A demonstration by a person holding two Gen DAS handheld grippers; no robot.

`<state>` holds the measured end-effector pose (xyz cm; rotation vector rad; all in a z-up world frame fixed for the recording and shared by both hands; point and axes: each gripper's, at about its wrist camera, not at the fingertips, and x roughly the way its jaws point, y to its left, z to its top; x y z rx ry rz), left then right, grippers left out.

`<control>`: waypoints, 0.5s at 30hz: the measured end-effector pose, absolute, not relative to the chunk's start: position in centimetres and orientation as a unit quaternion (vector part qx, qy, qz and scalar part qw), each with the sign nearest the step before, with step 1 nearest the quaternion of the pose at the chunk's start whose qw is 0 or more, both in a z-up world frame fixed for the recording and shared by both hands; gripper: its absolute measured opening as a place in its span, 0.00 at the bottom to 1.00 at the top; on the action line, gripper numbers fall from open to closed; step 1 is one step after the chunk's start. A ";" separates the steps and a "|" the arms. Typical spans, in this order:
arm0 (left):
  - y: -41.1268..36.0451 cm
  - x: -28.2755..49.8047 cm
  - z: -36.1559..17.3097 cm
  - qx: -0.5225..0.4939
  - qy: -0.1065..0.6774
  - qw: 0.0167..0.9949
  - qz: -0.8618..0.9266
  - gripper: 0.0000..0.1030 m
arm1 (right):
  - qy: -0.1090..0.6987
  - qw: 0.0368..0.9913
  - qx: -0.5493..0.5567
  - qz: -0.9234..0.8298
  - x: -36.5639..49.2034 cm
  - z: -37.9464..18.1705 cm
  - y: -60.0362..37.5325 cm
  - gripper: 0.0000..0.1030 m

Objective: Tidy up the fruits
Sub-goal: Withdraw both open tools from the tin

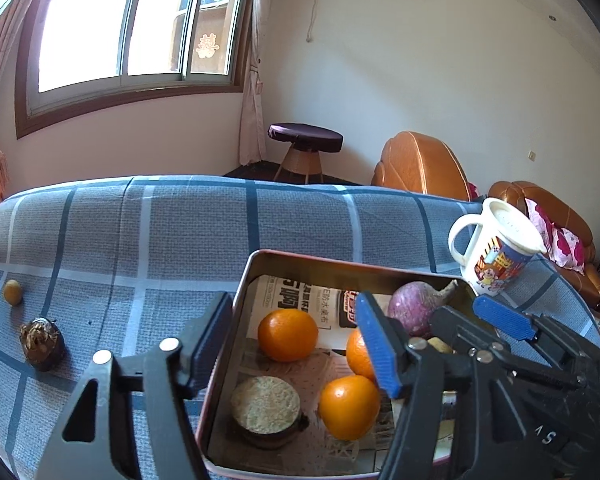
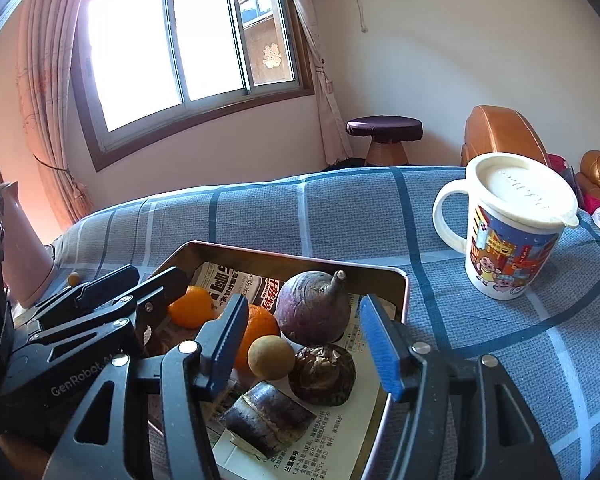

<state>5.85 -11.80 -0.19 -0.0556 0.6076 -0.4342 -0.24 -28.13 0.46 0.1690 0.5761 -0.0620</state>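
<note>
Hovering over a shallow rectangular metal tray [image 1: 236, 320] lined with printed paper, you hold both grippers above the fruit gathered inside it. The tray sits on a blue-grey checked cloth [image 1: 140, 232], and everything below is placed relative to that tray.

Your left gripper [image 1: 296, 344] hangs over the tray's near left part with its jaws apart and nothing between them. Your right gripper [image 2: 304, 344] hangs over the near right part, jaws likewise apart and empty, with a small round tan fruit [image 2: 271, 357] and a dark brown knobbly bulb [image 2: 323, 374] lying in the tray below the gap.

Inside the tray you have three round oranges [image 1: 288, 334], a purple-red round root with a stub stem [image 2: 314, 307] near the far wall, a cut dark-skinned slice with a pale face [image 1: 266, 404] at the near left, and a cut dark purple chunk [image 2: 266, 418] at the near edge.

Outside the tray, to its left on the cloth, a second small round tan fruit [image 1: 12, 291] and a second dark brown knobbly bulb [image 1: 42, 345] lie well apart from the tray wall. A white lidded mug with a cartoon print [image 2: 512, 232] stands just beyond the tray's far right corner.

The sorting looks mostly done: most of the produce is in the tray, and those two pieces on the left seem to be what remains.
</note>
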 end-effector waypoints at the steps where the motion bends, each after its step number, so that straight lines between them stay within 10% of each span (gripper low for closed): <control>1: -11.5 5.8 -0.1 -0.034 0.295 0.931 -0.214 0.75 | 0.274 0.957 0.083 -0.034 -0.5 0.7 -28.2 0.59; 6: -9.3 4.5 2.3 -0.065 0.241 0.946 -0.207 1.00 | 0.216 0.971 0.084 -0.063 -2.3 2.2 -29.0 0.69; 15: -4.8 5.1 3.0 -0.080 0.222 0.967 -0.100 1.00 | 0.190 0.973 0.099 -0.088 -2.9 2.7 -29.9 0.72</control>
